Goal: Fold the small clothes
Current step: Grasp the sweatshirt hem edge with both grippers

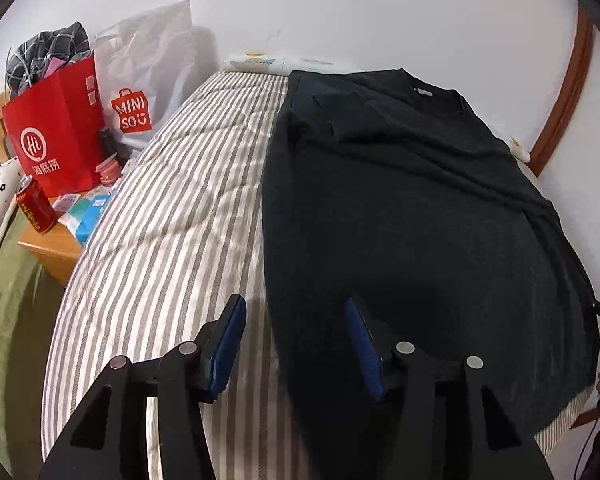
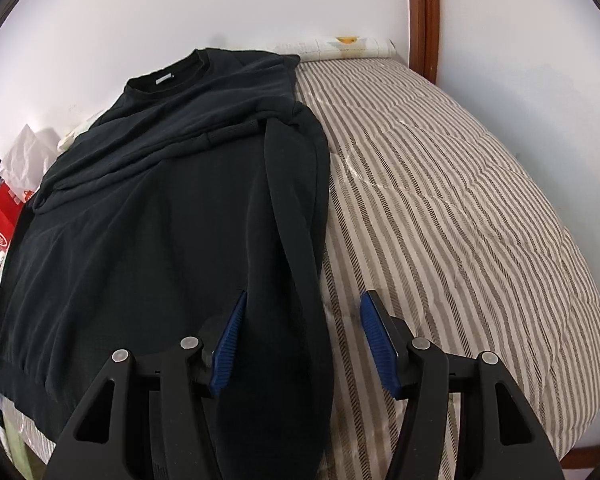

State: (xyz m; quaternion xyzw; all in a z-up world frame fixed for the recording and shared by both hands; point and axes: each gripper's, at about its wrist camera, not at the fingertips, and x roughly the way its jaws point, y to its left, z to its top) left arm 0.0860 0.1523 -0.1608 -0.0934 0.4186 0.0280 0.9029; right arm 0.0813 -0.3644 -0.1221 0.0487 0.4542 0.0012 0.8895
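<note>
A black long-sleeved sweatshirt lies on a striped quilt, collar toward the wall, sleeves folded in over the body. My left gripper is open, its blue pads straddling the garment's left edge near the hem. In the right wrist view the sweatshirt lies left of centre on the quilt. My right gripper is open, its pads either side of the folded right sleeve edge near the hem. Neither gripper holds cloth.
A wooden bedside table at the left holds a red paper bag, a white Miniso bag, a red can and small packets. A pillow lies by the wall. A wooden door frame stands behind.
</note>
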